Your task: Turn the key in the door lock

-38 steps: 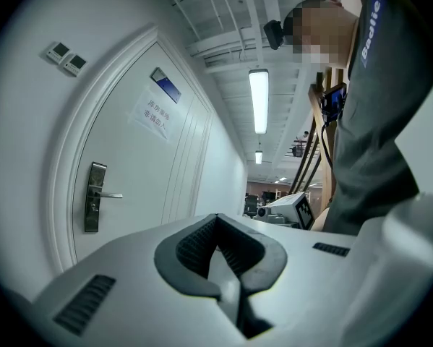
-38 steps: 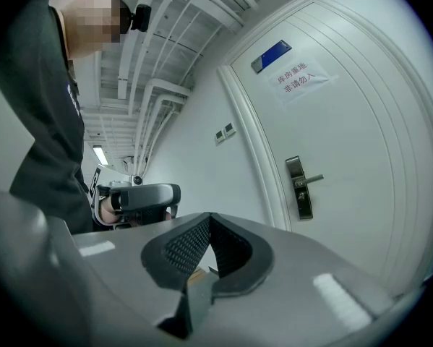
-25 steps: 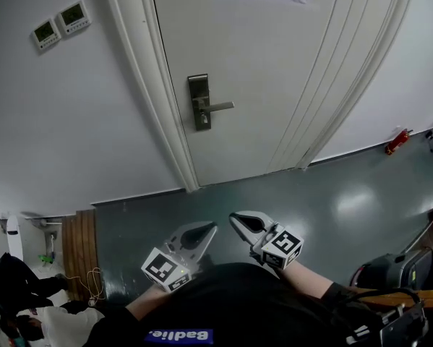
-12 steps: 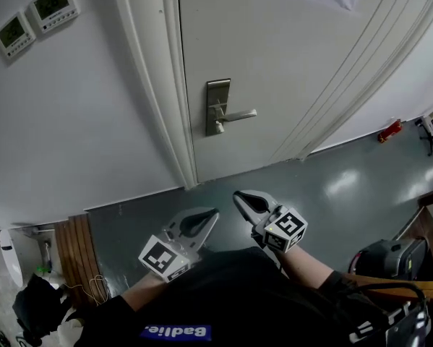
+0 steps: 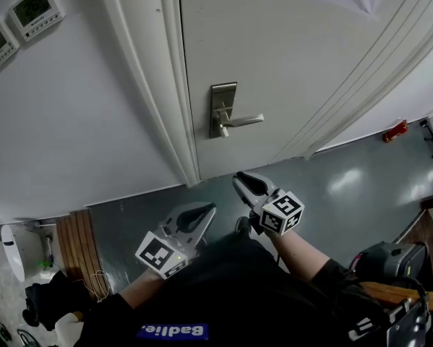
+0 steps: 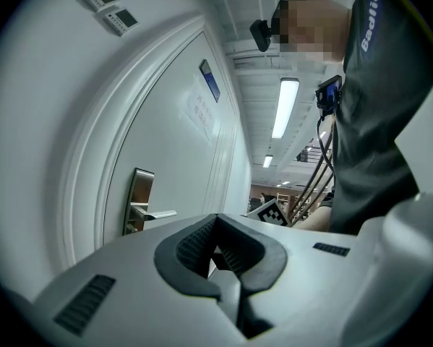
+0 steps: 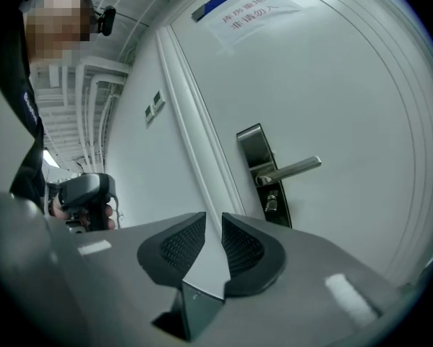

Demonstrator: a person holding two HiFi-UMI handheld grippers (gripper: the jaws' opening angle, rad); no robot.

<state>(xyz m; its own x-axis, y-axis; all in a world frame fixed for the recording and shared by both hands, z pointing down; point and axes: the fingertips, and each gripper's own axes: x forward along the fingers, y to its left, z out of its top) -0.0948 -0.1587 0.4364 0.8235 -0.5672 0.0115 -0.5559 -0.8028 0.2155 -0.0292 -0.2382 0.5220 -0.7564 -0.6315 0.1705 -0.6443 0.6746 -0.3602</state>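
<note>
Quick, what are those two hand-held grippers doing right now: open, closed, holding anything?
Left hand-held gripper: closed, holding nothing.
Right hand-held gripper: jaws opening, a gap between them, nothing in it.

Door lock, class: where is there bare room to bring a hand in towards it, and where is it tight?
Free: the bare door panel right of and below the lever handle, and the open floor before the door. Tight: left of the lock plate, where the door frame runs close.
</note>
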